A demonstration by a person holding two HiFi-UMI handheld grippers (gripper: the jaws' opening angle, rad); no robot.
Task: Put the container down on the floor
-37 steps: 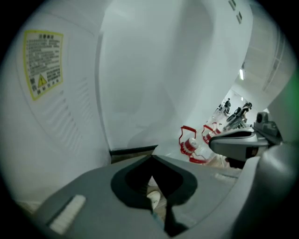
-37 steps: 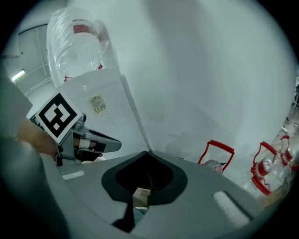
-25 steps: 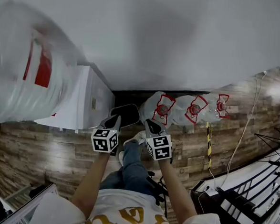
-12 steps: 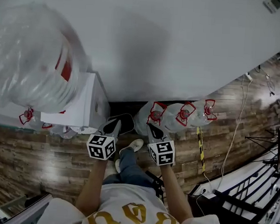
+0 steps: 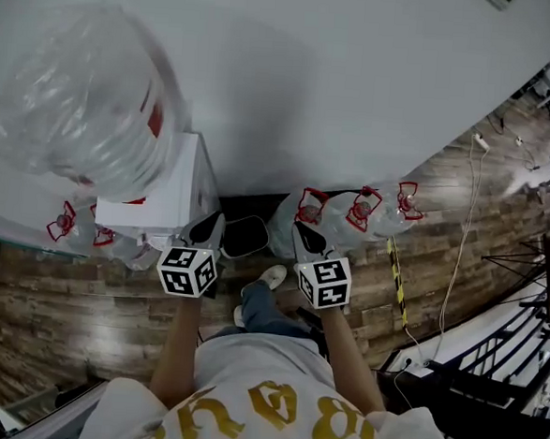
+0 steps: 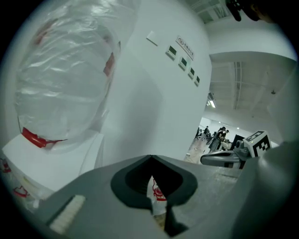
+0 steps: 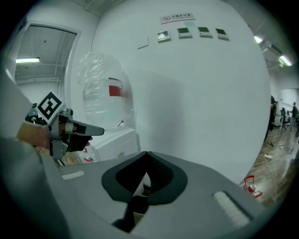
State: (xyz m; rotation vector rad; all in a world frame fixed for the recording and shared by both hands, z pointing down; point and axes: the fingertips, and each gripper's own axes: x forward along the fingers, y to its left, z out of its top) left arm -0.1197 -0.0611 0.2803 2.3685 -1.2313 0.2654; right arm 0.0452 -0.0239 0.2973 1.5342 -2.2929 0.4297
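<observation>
Three plastic-wrapped water bottles with red labels (image 5: 358, 210) lie in a row on the wooden floor against the white wall. A slice of one bottle (image 6: 156, 196) shows through the left gripper's jaws. My left gripper (image 5: 209, 228) (image 6: 150, 158) and right gripper (image 5: 302, 235) (image 7: 147, 153) are held side by side in front of the person, above the floor. Both are shut, with nothing between the jaws. Each gripper also shows in the other's view: the right gripper (image 6: 229, 158) and the left gripper (image 7: 86, 130).
A white water dispenser (image 5: 168, 197) (image 7: 117, 142) stands at left with a large plastic-wrapped bottle (image 5: 86, 107) (image 6: 60, 84) on top. More wrapped bottles (image 5: 68, 226) lie beside it. A dark rounded tray (image 5: 246, 235) sits by the wall. Cables, yellow-black tape (image 5: 394, 269) and a black rack (image 5: 498, 389) are at right.
The head view has swung, so the dispenser's bottle and the bottles at left show more. Both grippers stay shut and have drawn slightly apart.
</observation>
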